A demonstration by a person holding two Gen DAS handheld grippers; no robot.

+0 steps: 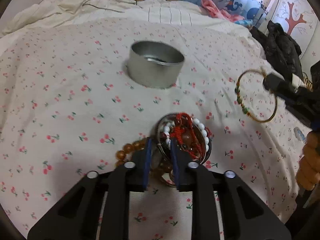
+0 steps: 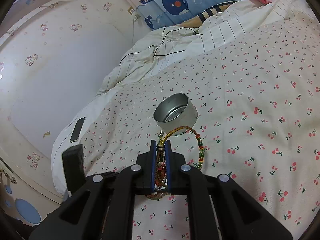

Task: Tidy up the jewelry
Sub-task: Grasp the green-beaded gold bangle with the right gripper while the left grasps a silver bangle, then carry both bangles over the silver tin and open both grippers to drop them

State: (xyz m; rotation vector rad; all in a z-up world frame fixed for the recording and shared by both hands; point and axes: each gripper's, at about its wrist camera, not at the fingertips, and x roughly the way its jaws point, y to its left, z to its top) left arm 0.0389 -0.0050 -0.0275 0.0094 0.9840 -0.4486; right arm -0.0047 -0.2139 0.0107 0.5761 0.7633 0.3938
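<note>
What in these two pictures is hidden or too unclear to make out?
- Left wrist view: which piece in the jewelry pile the left gripper pinches; its fingers cover the tangle.
- Left wrist view: most of the floor of the metal tin, hidden by its near wall.
- Right wrist view: the lower part of the braided bracelet, hidden behind the right gripper.
- Left wrist view: the orange beads, cut off by the right edge.

Braided bracelet (image 2: 181,138) in right tool (image 2: 161,148)
</note>
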